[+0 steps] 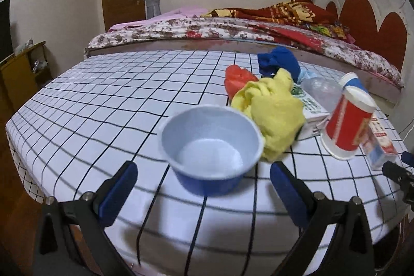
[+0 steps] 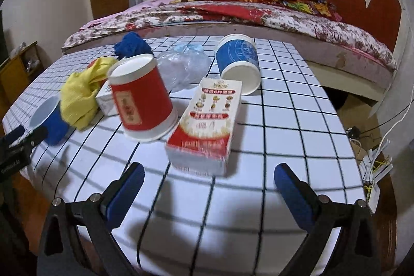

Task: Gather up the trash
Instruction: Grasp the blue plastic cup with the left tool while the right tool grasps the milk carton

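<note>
Here, spread left tongs [image 1: 203,194] flank the blue bowl [image 1: 211,149]; right tongs [image 2: 209,192] gape before the red carton [image 2: 207,126].

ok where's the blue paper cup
In the right wrist view the blue paper cup lies tipped at the table's far side, behind the red carton.

Red box [image 2: 207,120]: you see printed characters, too blurred to read.
Red cup [image 2: 141,97]: a gold label, illegible.
Green-and-white carton [image 1: 309,105]: print you can't read.

Cups [image 2: 145,97], cartons [image 2: 207,123], rags [image 1: 271,107] cluttering table [image 2: 284,120]
</note>
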{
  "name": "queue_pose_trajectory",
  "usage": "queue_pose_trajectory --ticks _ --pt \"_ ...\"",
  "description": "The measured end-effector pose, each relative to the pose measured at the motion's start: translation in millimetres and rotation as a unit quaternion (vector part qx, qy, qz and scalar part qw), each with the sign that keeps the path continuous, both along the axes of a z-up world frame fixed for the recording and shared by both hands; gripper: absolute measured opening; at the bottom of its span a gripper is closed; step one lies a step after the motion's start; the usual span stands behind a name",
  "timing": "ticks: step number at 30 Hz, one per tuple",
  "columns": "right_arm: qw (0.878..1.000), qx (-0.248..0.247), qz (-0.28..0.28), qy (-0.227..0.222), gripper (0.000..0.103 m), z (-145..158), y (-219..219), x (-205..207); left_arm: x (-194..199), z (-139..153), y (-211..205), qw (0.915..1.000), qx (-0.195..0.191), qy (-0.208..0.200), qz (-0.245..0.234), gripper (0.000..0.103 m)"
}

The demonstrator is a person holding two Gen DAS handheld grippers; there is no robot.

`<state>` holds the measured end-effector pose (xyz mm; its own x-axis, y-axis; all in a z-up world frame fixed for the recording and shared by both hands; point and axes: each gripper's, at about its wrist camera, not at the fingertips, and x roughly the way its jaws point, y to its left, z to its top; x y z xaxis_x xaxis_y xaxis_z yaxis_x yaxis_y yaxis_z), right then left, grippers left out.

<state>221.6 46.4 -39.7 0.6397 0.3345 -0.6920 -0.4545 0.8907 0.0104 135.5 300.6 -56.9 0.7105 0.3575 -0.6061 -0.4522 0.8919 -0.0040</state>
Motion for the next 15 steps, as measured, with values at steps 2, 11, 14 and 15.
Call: queue_pose_trajectory --ticks 2,11,14,15 --pt "1.0 -0.005 -0.008 0.004 0.102 -2.2 5.1 7.7 3.8 -0.5 2.6 1.0 -0.007 -0.001 0.001 0.102" --pt "0.999 -0.013 -0.041 0.022 0.093 -11.6 14.8 39.0 21.5 -5.7 14.2 0.9995 -0.028 0.014 0.005 0.102" --pt "0.999 -0.018 -0.043 0.018 0.083 -11.6 15.3 41.7 20.5 -6.7 17.2 0.9994 -0.03 0.016 0.007 0.102" --pt "0.999 -0.016 -0.041 0.017 0.08 -10.6 14.3 41.7 19.2 -5.8 17.9 0.9995 -0.03 0.014 0.006 0.101"
